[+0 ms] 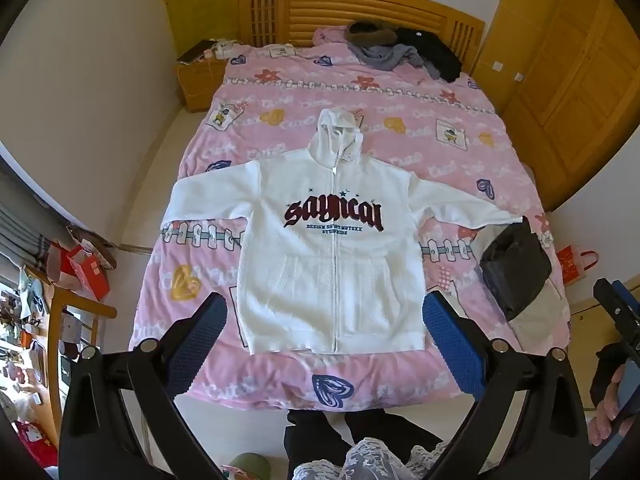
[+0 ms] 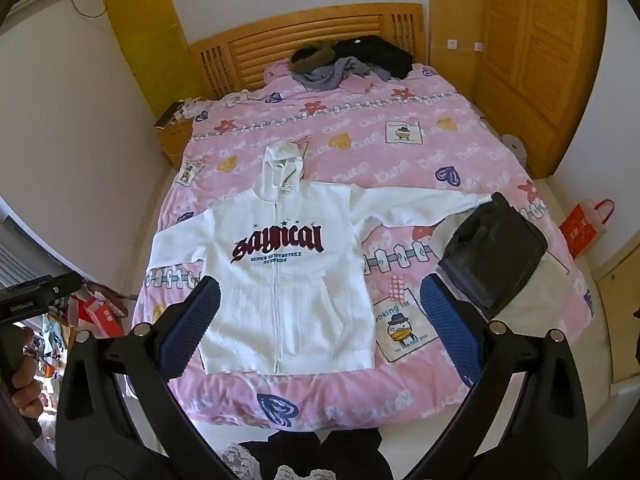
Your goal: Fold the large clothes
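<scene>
On the pink bed [image 1: 280,380], a white zip hoodie [image 1: 332,264] lies flat, front up, sleeves spread, hood toward the headboard [image 1: 360,12]. We hold the left gripper [image 1: 326,344] and right gripper [image 2: 320,328] above the hoodie's hem, both jaws wide apart and empty. We judge the fold starts well by pinching one sleeve's cuff and shoulder, then laying it across the chest print. A dark folded garment [image 2: 492,248] touches the hoodie's right-hand cuff.

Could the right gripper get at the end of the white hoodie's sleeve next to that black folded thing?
Probably yes. The right gripper is open and empty above the bed, and the sleeve end lies flat on top. The black folded item sits right against the cuff, so it may crowd the grab.
</scene>
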Motion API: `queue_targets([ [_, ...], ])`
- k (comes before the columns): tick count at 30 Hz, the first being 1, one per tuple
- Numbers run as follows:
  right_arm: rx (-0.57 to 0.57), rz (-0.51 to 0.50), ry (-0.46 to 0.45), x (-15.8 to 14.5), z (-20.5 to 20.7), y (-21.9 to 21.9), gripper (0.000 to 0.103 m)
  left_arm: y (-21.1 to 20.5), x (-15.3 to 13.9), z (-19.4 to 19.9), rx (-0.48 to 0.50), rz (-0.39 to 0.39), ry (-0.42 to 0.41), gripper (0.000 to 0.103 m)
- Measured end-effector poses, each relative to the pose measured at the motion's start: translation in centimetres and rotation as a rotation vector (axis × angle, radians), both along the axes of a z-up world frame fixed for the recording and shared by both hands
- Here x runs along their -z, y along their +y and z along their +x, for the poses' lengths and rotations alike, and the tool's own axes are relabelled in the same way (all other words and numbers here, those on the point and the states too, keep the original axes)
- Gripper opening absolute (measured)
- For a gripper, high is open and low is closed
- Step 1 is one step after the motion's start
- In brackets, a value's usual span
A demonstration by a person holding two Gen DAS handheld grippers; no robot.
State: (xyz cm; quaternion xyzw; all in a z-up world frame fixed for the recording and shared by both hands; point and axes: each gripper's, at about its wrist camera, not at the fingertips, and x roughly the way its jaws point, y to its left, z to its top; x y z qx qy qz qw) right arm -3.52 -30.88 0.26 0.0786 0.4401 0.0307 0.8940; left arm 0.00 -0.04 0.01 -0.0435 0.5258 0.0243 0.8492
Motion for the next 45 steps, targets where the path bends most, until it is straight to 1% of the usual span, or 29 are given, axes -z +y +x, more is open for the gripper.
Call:
queue_targets([
  [1, -0.002, -0.007, 0.005, 0.0, 0.1, 0.0, 0.097, 0.1, 0.0, 0.0, -0.001, -0.016, 0.001, 0.095],
  [9, -0.002, -0.003, 0.004, 0.1, 0.2, -0.1, 0.097, 0.1, 0.0, 0.0, 0.002, -0.018, 0.006, 0.095],
  [13, -0.002, -0.002, 0.009, 0.3, -0.2, 0.0, 0.097, -0.3, 0.5, -0.4, 0.011, -0.026, 0.013, 0.095],
  [16, -0.001, -0.001, 0.012, 0.6, -0.4, -0.8, 0.097, -0.4, 0.8, -0.3, 0.011, -0.023, 0.02, 0.095],
  [25, 0.003, -0.008, 0.019, 1.0, -0.4, -0.2, 0.097, 0.0, 0.8, -0.1, 0.012, -0.028, 0.038, 0.095],
  [32, 0.003, -0.013, 0.025, 0.8, 0.0, -0.1, 0.097, -0.2, 1.1, -0.4, 0.01, -0.024, 0.036, 0.095],
  [37, 0.004, -0.01, 0.03, 1.4, -0.1, -0.3, 0.097, -0.2, 1.2, -0.5, 0.012, -0.026, 0.038, 0.095],
  [45, 0.006, -0.012, 0.03, 1.5, -0.2, -0.2, 0.097, -0.2, 1.2, -0.6, 0.008, -0.025, 0.037, 0.095],
])
